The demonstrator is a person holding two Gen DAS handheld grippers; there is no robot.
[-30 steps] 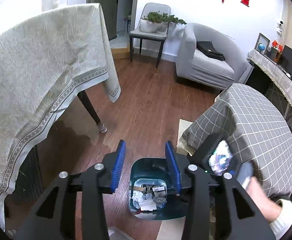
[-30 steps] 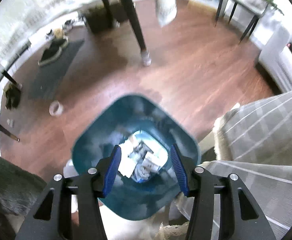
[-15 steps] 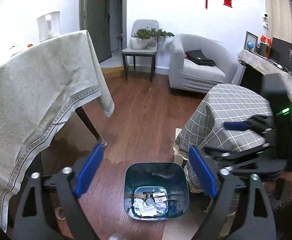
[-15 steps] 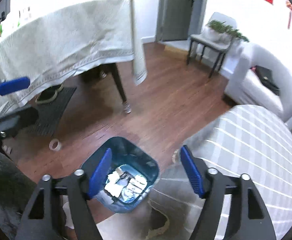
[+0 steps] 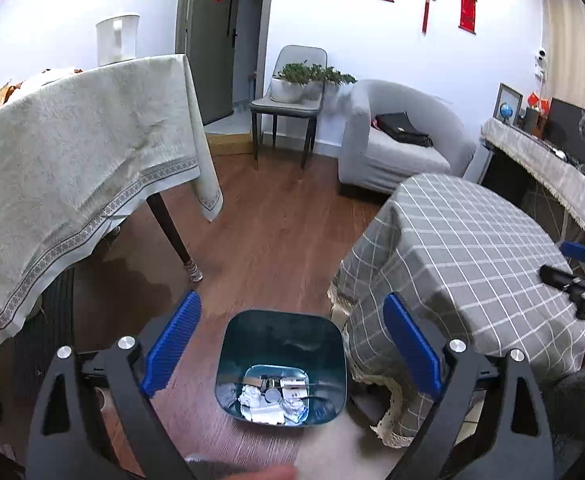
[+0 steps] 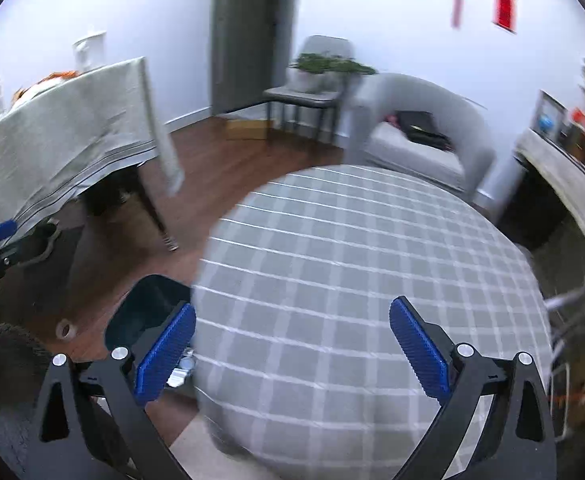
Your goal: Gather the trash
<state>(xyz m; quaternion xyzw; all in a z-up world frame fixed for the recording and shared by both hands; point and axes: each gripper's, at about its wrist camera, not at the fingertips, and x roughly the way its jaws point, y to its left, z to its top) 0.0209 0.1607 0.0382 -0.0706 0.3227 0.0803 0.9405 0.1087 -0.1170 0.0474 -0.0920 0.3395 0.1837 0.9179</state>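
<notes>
Trash point(image 5: 273, 399), crumpled white paper and small scraps, lies at the bottom of the dark teal bin point(image 5: 280, 328) on the wooden floor point(image 5: 268, 240), just beside the low round counter point(image 5: 472, 256) with its grey checked cloth. My left hand-held gripper point(image 5: 292, 346) hangs above the bin with its blue pads spread wide and nothing between them but the view down into the bin. My right hand-held gripper point(image 6: 292, 352) is over the checked cloth, its jaws opening, already wide apart and empty.

From the left view I look straight into the bin and see what is in it; at the right edge of that view part of my other gripper pokes in over the cloth. From the right view, which is blurred, only a corner of the bin point(image 6: 144, 312) shows, the rest hidden behind the counter's edge, and most of that view is taken up by the round checked top. A roll of tape point(image 6: 66, 328) lies on the floor there, a little way from the bin; I cannot find it in the left view.

Around me: a big table point(image 5: 72, 160) draped in a pale cloth, a grey armchair point(image 5: 396, 140) with a black bag on its seat, a chair point(image 5: 288, 96) carrying a planter, a dark door, and red hangings on the white wall.
</notes>
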